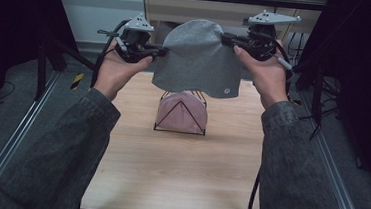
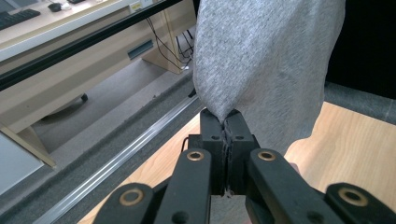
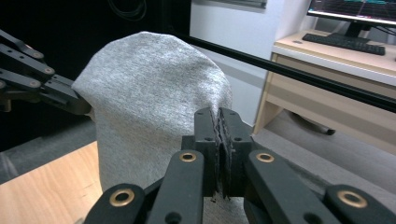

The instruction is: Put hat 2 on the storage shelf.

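A: Status?

B: Both sets of jaws fully closed, each pinching an edge of the grey hat (image 1: 198, 58). Left gripper (image 1: 160, 52) has one side, right gripper (image 1: 227, 39) the other, so the hat hangs spread between them, up off the bench (image 1: 178, 169). Below the hat, nearer me than both jaws, there's a wire stand (image 1: 181, 119) w/ a pink hat (image 1: 182, 112) already on it.

A: What could go wrong?

B: Grip's thin, I reckon. In the left gripper view the left gripper (image 2: 226, 122) bites just a small fold of the hat (image 2: 266, 70); same for the right gripper (image 3: 218, 116) on the hat (image 3: 154, 93) in its own view. If I pull my hands apart too hard, the knit could slip out of one side & the hat would swing from the other. Also, if I lower it, the hem might snag the wire or knock the stand over, since it looks light.

A: Views differ?

B: Yes. High view gives the stand & the small round logo (image 1: 227, 91) near the hem; gripper views don't. Gripper views show how little cloth sits in the jaws, which from above is too small to judge. Right gripper view also catches the left gripper (image 3: 77, 103) at the hat's far edge.
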`<move>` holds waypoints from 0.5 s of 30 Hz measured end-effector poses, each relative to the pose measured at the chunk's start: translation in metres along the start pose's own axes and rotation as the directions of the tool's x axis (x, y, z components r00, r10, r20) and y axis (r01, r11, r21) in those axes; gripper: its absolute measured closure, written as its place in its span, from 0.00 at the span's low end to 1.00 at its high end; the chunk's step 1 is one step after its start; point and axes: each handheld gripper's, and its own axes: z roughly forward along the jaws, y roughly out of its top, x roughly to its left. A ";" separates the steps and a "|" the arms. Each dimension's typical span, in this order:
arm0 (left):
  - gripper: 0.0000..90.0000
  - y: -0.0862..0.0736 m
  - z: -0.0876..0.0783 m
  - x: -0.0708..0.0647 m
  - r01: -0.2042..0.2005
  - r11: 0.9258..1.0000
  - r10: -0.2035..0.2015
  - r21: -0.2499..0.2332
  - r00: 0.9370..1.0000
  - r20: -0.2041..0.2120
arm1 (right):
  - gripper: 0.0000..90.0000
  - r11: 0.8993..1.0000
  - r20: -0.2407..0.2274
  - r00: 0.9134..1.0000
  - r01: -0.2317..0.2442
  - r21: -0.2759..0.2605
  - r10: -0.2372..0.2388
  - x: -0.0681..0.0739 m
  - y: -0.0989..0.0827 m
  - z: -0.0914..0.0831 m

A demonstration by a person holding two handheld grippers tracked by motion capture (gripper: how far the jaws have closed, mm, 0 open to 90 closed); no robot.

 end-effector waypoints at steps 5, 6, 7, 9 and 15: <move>0.98 0.001 0.006 0.002 0.003 1.000 -0.003 -0.017 1.000 -0.024 | 0.97 1.000 0.014 1.000 -0.005 -0.001 0.005 -0.004 0.000 0.004; 0.98 0.000 0.008 0.003 0.006 1.000 -0.007 -0.021 1.000 -0.026 | 0.97 1.000 0.016 1.000 -0.006 -0.005 0.006 -0.006 -0.001 0.004; 0.98 0.000 0.010 0.004 0.009 1.000 -0.009 -0.023 1.000 -0.030 | 0.97 1.000 0.018 1.000 -0.008 -0.007 0.008 -0.007 -0.001 0.004; 0.98 0.000 0.013 0.005 0.010 1.000 -0.011 -0.029 0.999 -0.039 | 0.97 1.000 0.020 1.000 -0.011 -0.004 0.011 -0.009 -0.003 0.006; 0.98 -0.001 0.022 0.009 0.000 0.998 -0.004 -0.060 0.997 -0.074 | 0.97 1.000 0.025 1.000 -0.016 -0.001 0.016 -0.017 -0.008 0.016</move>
